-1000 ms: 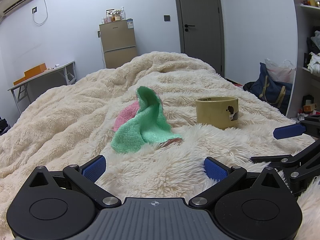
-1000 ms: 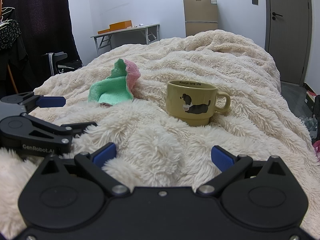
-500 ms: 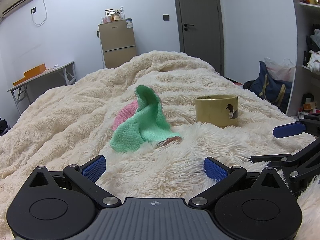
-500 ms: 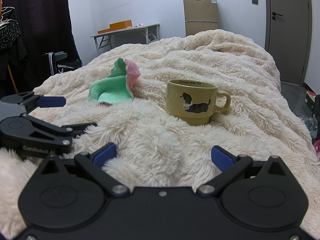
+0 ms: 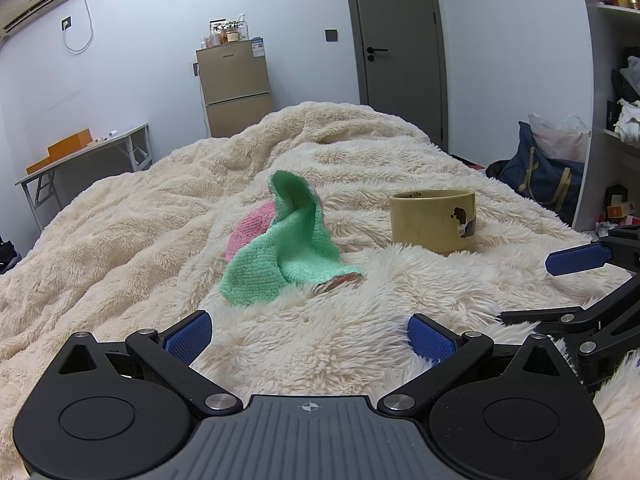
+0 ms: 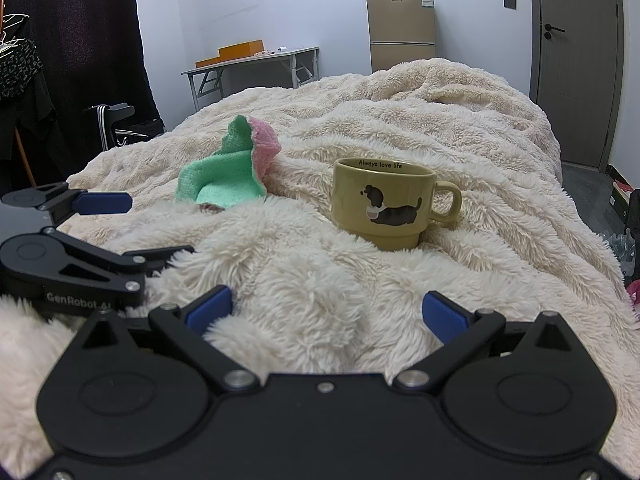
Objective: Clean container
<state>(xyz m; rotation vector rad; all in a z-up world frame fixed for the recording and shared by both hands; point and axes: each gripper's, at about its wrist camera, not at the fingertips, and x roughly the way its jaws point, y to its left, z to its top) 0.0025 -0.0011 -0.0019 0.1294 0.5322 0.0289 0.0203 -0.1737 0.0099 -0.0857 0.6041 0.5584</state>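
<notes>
A mug and a cloth wait on a fluffy bed.

Left view: the left gripper point(image 5: 310, 334) is spread wide and holds nothing; the soft green-and-pink cloth point(image 5: 286, 248) lies crumpled ahead, floppy and easy to pinch. Right view: the right gripper point(image 6: 326, 312) is spread wide too; the hard, smooth mug point(image 6: 386, 202) stands upright on the fuzzy blanket point(image 6: 460, 120), probably breakable, best held by its handle or rim.

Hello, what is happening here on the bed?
Nothing is being handled yet. Two hand-held grippers rest low on the fluffy blanket, both open and empty: the left gripper faces the cloth, the right gripper faces the mug. The mug stands upright, handle to the right in the right view, with the green-and-pink cloth crumpled beside it. Cleaning has not begun.
</notes>
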